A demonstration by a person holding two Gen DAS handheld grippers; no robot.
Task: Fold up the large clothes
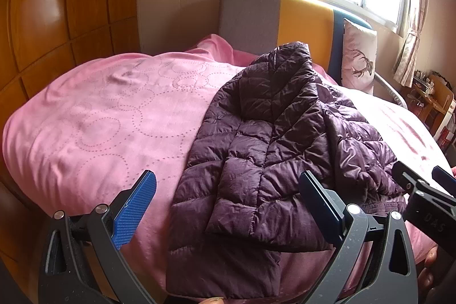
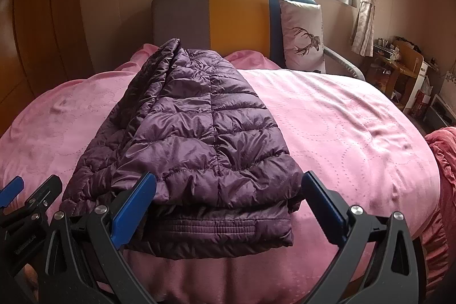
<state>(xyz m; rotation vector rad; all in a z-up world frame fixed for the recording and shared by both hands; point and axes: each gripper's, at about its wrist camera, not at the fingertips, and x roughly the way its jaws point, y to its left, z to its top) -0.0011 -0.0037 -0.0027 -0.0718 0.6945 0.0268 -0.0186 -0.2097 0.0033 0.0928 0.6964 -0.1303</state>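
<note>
A dark purple quilted puffer jacket [image 1: 273, 150] lies on the pink bedspread [image 1: 94, 116], folded lengthwise with a sleeve laid over its front. It also shows in the right wrist view [image 2: 196, 138], its hem toward me. My left gripper [image 1: 228, 190] is open and empty, its blue fingers either side of the jacket's near left part. My right gripper [image 2: 229, 190] is open and empty, straddling the jacket's hem. The right gripper shows at the right edge of the left wrist view [image 1: 424, 190]; the left gripper shows at the left edge of the right wrist view [image 2: 25, 198].
A grey, yellow and blue headboard [image 2: 228, 19] stands at the far end with a deer-print pillow [image 2: 303, 36]. A wooden wardrobe [image 1: 57, 19] runs along the left. A cluttered wooden desk [image 2: 399, 64] is at the right; a red blanket [image 2: 441, 161] lies at the bed's right edge.
</note>
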